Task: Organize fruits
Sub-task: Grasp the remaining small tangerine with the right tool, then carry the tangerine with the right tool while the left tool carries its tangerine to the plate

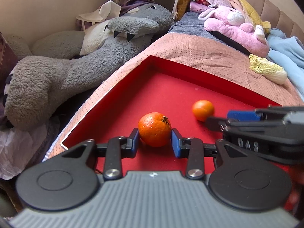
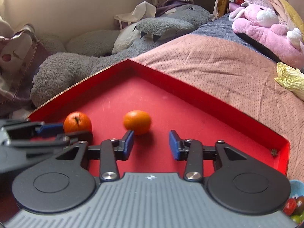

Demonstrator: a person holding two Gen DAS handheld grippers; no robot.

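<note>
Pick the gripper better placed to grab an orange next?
Left gripper: its open fingers already bracket the stemmed orange. The right gripper is open, with the smooth orange still ahead, off-centre left.

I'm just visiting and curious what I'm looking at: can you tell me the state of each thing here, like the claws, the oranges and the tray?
Left gripper: open, pads either side of the stemmed orange, small gaps showing.
Right gripper: open, holding nothing.
Stemmed orange: resting on the tray, stem tilted sideways.
Smooth orange: lying loose on the tray, just ahead of the right gripper.
Tray: open-topped, on the bed.
Bowl: holds small fruits.
</note>
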